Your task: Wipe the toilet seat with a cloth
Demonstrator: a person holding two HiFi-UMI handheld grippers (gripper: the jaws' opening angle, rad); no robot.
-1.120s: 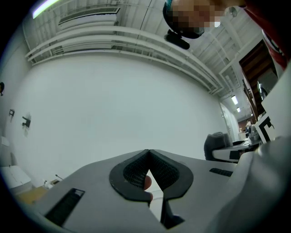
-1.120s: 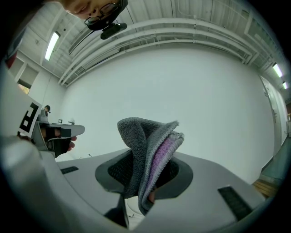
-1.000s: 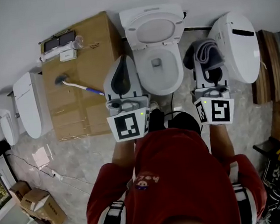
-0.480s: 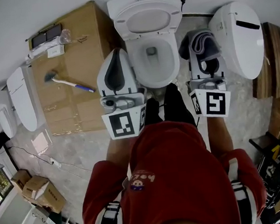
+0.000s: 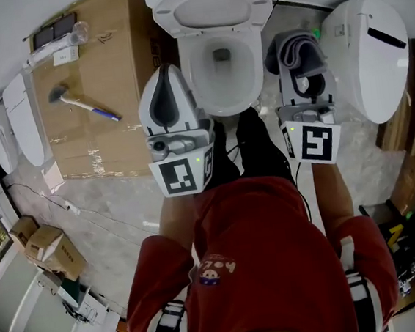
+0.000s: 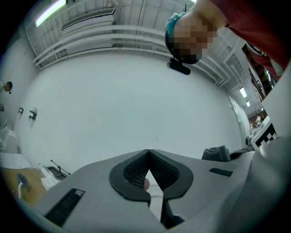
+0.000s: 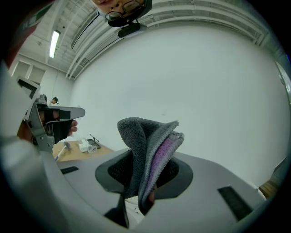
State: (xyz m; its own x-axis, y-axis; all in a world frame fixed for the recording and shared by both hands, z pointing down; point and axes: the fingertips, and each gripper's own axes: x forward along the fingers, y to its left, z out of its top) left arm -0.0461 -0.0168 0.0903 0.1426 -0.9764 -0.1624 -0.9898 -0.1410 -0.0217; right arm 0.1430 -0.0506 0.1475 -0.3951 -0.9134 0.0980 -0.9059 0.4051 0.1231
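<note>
Head view: against the earlier pictures, the toilet is now found closer to the far edge of the picture, and the person's legs [image 5: 253,146] have been brought up to the near rim of the toilet bowl [image 5: 223,86]. Both tools have been carried in with that approach, and no change of grip is seen on either. From this it is judged that the approach is almost finished and that wiping has not yet been started.

The left tool [image 5: 169,71] is held just left of the bowl, between it and the cardboard box [image 5: 116,134]. In the left gripper view its jaws are seen fully closed on each other, with nothing gripped between them.

The right tool [image 5: 305,77] is held just right of the bowl, between it and the white fixture [image 5: 369,56] further right. In the right gripper view its jaws are seen clamped on the cloth [image 7: 148,150], a grey cloth folded so that a purple inner face is exposed, with the free part standing beyond the tips.

The toilet seat [image 5: 164,15] appears to be raised at the far end of the bowl. The cloth lies right of the seat and nearer than it, and no contact with the seat is shown
</note>
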